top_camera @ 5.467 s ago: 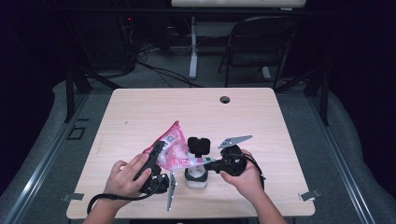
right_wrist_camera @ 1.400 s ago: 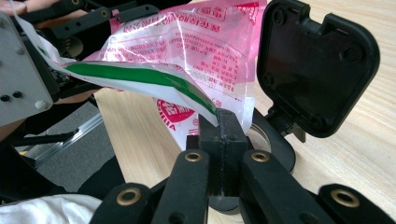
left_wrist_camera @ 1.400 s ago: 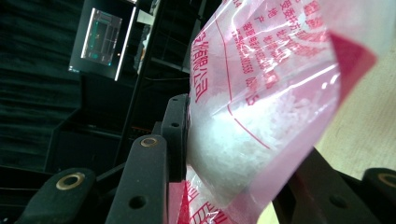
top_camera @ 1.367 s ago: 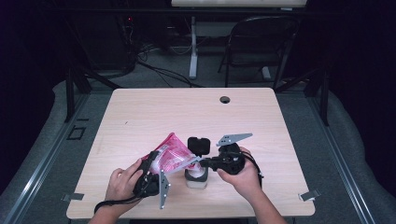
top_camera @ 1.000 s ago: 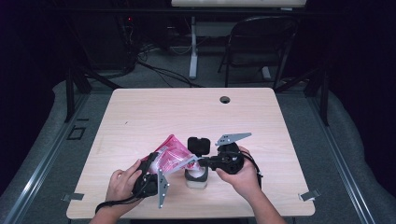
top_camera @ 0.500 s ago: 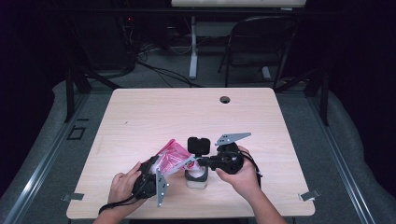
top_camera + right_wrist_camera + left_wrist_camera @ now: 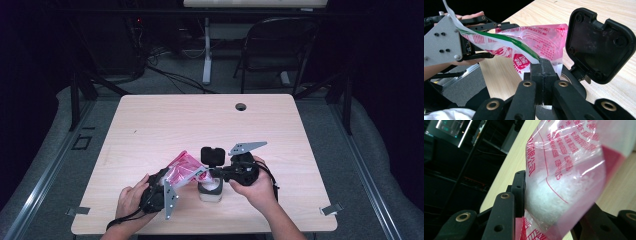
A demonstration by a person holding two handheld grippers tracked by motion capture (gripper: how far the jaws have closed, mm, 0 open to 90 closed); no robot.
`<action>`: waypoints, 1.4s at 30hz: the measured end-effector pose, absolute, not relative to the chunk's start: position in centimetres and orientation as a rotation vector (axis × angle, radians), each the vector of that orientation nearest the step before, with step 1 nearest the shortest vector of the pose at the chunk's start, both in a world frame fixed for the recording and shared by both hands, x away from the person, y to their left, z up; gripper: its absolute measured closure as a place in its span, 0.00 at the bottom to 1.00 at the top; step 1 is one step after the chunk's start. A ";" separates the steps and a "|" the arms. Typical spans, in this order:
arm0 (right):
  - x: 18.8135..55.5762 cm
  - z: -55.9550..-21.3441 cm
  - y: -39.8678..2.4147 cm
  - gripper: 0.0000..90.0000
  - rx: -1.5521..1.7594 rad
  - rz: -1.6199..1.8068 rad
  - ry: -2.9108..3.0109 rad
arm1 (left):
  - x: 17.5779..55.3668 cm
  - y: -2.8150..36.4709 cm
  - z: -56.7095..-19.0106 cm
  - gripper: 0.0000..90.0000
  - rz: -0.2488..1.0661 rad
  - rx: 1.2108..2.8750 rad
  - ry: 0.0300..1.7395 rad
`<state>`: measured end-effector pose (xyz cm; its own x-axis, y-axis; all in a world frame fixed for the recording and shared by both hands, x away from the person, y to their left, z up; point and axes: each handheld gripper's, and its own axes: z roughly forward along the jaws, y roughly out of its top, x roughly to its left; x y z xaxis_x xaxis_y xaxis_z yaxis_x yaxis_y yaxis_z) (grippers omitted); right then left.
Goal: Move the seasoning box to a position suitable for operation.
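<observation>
- Near my bench's (image 7: 150, 125) front edge, left gripper (image 7: 167, 181) grasps the pink bag (image 7: 182, 167); right gripper (image 7: 212, 175) pinches its corner.
- Beyond, a dark room, a chair (image 7: 277, 45).

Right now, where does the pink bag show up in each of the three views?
High view: pink bag lies low and centre-left, between the two grippers.
Left gripper view: it covers the centre and right, white grains inside, against the left jaw.
Right gripper view: it runs from upper left to centre, its edge pinched.
Shared landmark: the wooden table.
</observation>
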<state>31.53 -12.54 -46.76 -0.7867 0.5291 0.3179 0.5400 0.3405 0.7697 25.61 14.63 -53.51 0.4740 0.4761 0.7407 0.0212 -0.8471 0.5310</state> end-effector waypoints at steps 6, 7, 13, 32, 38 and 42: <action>31.5 -46.8 -12.6 1.00 -1.029 -1.492 -2.548 | 25.8 14.8 -53.8 0.75 1.289 2.273 0.434; 31.5 -46.7 -12.6 1.00 -1.033 -1.499 -2.544 | 25.9 14.8 -53.8 0.75 1.284 2.269 0.437; 31.6 -46.7 -12.7 0.99 -1.032 -1.506 -2.534 | 26.1 15.0 -53.8 0.75 1.214 2.282 0.470; 32.1 -46.8 -12.4 0.88 -1.053 -1.539 -2.480 | 27.1 16.8 -54.2 0.76 1.013 2.241 0.599; 32.0 -46.6 -12.2 0.81 -1.038 -1.558 -2.481 | 27.3 16.9 -54.3 0.76 0.968 2.232 0.624; 31.9 -46.6 -12.2 0.76 -1.035 -1.566 -2.478 | 27.3 17.0 -54.5 0.76 0.940 2.234 0.626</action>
<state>31.90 -12.24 -46.60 -0.7780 0.5139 0.3614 0.5470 0.2709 0.7921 27.35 16.96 -54.50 0.6332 0.6262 0.4550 0.1790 -0.6903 0.7010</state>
